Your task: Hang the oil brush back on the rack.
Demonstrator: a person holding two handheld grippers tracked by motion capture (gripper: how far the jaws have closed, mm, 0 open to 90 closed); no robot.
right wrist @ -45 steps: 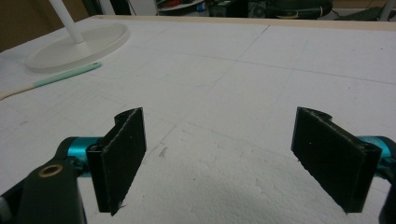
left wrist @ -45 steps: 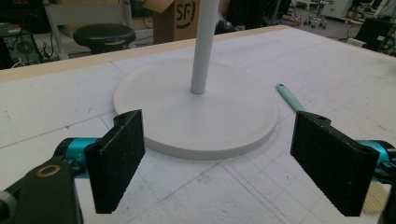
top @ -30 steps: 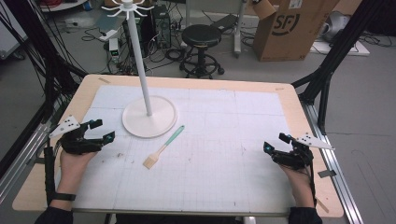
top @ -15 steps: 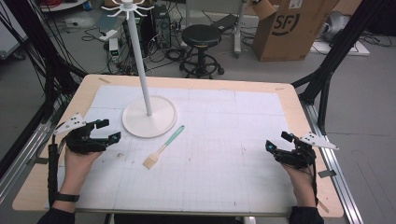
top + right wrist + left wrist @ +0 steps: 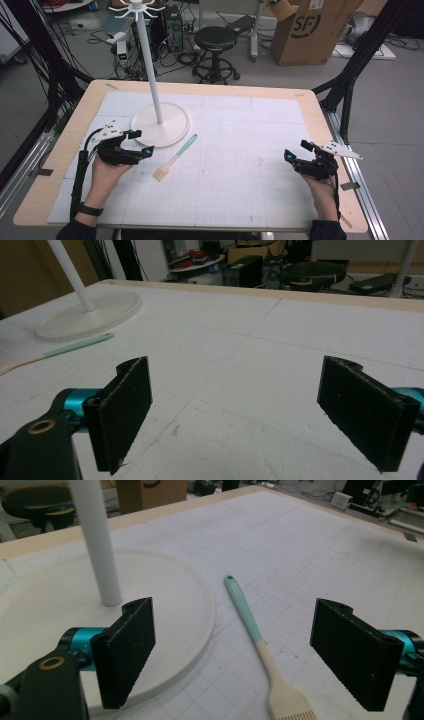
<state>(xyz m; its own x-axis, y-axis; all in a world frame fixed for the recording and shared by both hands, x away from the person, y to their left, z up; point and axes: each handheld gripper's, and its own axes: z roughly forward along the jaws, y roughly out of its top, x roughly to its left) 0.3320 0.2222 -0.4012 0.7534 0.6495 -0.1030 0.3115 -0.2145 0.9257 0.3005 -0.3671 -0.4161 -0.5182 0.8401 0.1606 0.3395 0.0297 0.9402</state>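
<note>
A small brush point(image 5: 175, 158) with a teal handle and pale bristle end lies flat on the white mat, just right of the white stand's round base point(image 5: 172, 131). The stand's pole point(image 5: 150, 65) rises to a hook crown at the top. My left gripper point(image 5: 140, 142) is open, its jaws pointing right toward the brush, an inch or two short of it. In the left gripper view the brush point(image 5: 260, 645) lies between the spread jaws and the base point(image 5: 60, 605) sits at left. My right gripper point(image 5: 296, 150) rests open at the table's right side, holding nothing; its view shows the brush point(image 5: 55, 352) far off.
The white gridded mat point(image 5: 240, 150) covers most of the wooden table point(image 5: 310, 107). Beyond the far edge stand a black stool point(image 5: 216, 40) and a cardboard box point(image 5: 310, 27). Black frame struts point(image 5: 345, 85) rise at the table's right side, cables at its left.
My left gripper has moved right and slightly forward, closing in on the brush. The right gripper has barely shifted. The brush and stand have not moved.
</note>
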